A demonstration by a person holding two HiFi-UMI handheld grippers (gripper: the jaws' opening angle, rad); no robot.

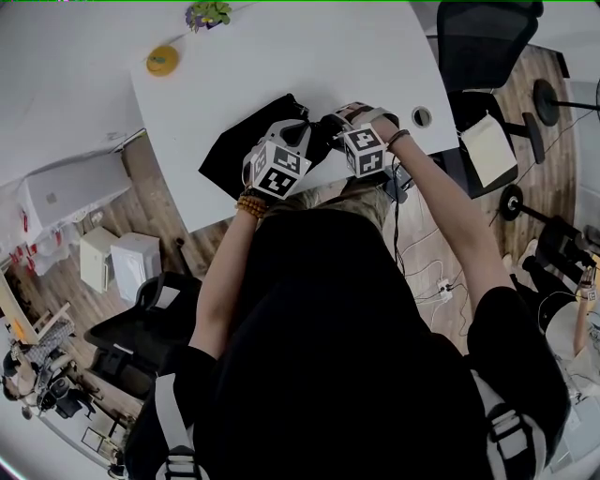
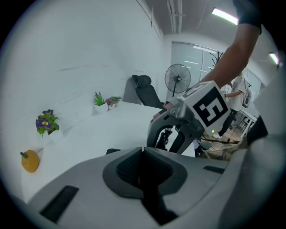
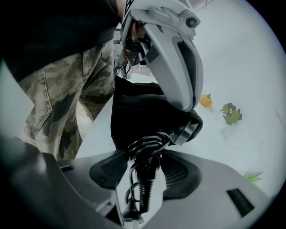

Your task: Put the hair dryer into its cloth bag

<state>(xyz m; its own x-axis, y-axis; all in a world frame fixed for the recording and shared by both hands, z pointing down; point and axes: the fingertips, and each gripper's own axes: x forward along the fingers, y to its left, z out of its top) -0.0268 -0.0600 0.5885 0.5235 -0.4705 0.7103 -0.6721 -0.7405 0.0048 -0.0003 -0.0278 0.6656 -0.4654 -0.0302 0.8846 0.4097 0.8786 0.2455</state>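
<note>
The black cloth bag (image 1: 251, 142) lies on the white table (image 1: 281, 56), with its near end lifted between my two grippers. My left gripper (image 1: 298, 131) (image 2: 142, 172) is shut, and black cloth shows pinched between its pads. In the right gripper view one of its grey fingers (image 3: 178, 67) reaches down onto the bag (image 3: 134, 112). My right gripper (image 1: 330, 122) (image 3: 144, 172) is shut on the black hair dryer (image 3: 178, 127) at its handle, where the cord (image 3: 144, 145) is coiled. The dryer's silver-ringed end sits at the bag's mouth; the rest of its body is hidden in cloth.
An orange toy (image 1: 161, 60) and a small potted plant (image 1: 208, 13) stand at the table's far side. A cable hole (image 1: 422, 116) sits near the right edge. A black office chair (image 1: 478, 42) is behind the table, and another chair (image 1: 141, 323) is on the floor at left.
</note>
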